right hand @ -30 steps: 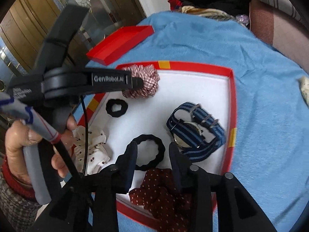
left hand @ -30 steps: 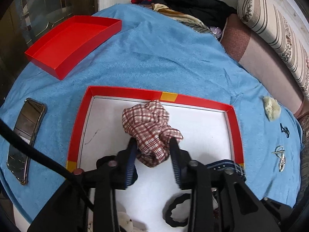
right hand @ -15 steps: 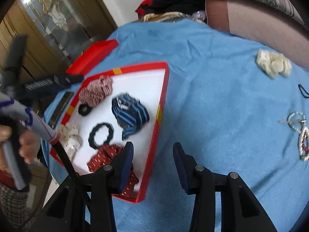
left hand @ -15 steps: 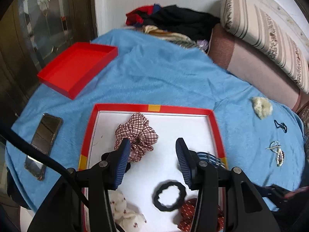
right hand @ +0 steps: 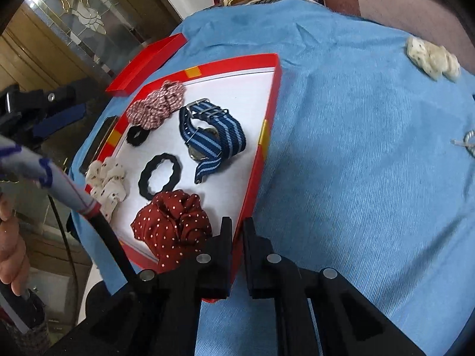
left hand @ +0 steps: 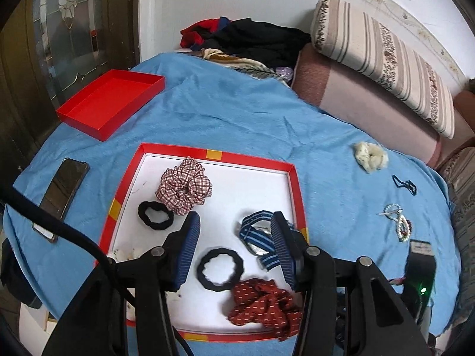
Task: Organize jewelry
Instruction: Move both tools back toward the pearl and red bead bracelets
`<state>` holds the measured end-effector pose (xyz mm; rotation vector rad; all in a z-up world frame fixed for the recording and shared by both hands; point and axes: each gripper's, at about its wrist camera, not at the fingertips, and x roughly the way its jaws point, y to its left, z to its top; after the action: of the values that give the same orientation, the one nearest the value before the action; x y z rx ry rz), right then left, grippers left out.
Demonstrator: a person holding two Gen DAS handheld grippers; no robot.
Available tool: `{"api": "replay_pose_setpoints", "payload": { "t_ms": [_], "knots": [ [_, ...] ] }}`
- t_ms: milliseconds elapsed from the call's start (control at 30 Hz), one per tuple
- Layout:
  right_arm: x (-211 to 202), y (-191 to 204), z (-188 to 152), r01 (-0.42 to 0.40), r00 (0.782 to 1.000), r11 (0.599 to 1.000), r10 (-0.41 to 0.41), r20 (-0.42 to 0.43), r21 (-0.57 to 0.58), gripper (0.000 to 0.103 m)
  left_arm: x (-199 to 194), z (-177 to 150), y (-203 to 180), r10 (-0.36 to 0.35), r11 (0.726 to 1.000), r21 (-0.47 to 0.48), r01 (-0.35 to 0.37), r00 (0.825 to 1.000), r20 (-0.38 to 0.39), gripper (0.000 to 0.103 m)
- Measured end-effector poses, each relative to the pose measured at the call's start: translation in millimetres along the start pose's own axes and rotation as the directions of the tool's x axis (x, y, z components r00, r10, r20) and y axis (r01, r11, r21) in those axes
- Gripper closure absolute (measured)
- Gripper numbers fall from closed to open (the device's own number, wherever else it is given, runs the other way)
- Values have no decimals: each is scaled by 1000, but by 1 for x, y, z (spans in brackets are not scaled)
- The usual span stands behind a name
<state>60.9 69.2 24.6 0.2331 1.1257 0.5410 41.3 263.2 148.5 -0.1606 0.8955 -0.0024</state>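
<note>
A red-rimmed white tray (left hand: 292,184) (right hand: 271,95) lies on the blue cloth. In it are a plaid scrunchie (left hand: 184,190) (right hand: 157,105), a blue striped watch (left hand: 258,235) (right hand: 212,136), two black hair ties (left hand: 219,268) (left hand: 155,216), a dark red dotted scrunchie (left hand: 264,307) (right hand: 173,225) and a white dotted scrunchie (right hand: 108,184). My left gripper (left hand: 234,222) is open and empty above the tray. My right gripper (right hand: 237,224) is shut on nothing, at the tray's near right rim. A cream scrunchie (left hand: 370,155) (right hand: 433,59), a thin black tie (left hand: 404,184) and a bead bracelet (left hand: 397,222) lie on the cloth to the right.
An empty red lid (left hand: 111,103) sits at the far left. A phone (left hand: 61,194) lies left of the tray. Clothes (left hand: 249,38) and a striped cushion (left hand: 386,59) lie at the back. A black device (left hand: 420,270) is at the near right.
My left gripper let go of the plaid scrunchie, opened and pulled back and up. My right gripper swung right off the tray and closed its fingers.
</note>
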Motion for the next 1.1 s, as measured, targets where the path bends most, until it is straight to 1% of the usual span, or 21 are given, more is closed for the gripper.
{"api": "replay_pose_setpoints", "payload": {
  "t_ms": [67,167,233,300,367,400,467,567,700,800,933,1100],
  "knots": [
    [-5,0,-8,-11,1000,1000,11,-1,-1,94,-5,-4,-8,-4,1000,9,4,1000,4,54],
    [-13,1,-11,-18,1000,1000,18,7,-2,93,-13,-13,-22,4,999,34,-4,1000,9,49],
    [-27,-2,-17,6,999,1000,-6,33,-8,92,-18,-20,-34,9,998,57,-10,1000,17,49],
    [-44,-7,-19,36,997,999,-35,65,-17,89,-22,-25,-47,10,997,76,-11,1000,22,49],
    [-64,-20,-24,68,993,998,-67,100,-3,79,-27,-32,-60,7,996,94,-10,1000,27,49],
    [-70,-25,-24,78,991,997,-78,112,7,77,-30,-35,-67,8,995,104,-11,999,32,49],
    [-88,-42,-30,100,986,994,-104,133,33,77,-35,-40,-80,11,991,133,-16,999,39,49],
    [-113,-74,-41,155,973,985,-165,160,78,77,-41,-49,-101,17,984,177,-26,999,50,48],
    [-143,-114,-56,209,957,968,-231,178,139,77,-45,-57,-127,6,976,216,-15,999,45,47],
    [-167,-146,-71,232,944,953,-269,191,193,77,-46,-61,-145,2,970,242,-12,999,41,46],
    [-197,-189,-92,261,923,924,-324,207,281,70,-40,-66,-169,-12,962,273,8,1000,15,45],
    [-219,-230,-108,274,906,888,-367,212,369,70,-22,-71,-193,-32,956,291,42,999,-39,45]
  ]
}}
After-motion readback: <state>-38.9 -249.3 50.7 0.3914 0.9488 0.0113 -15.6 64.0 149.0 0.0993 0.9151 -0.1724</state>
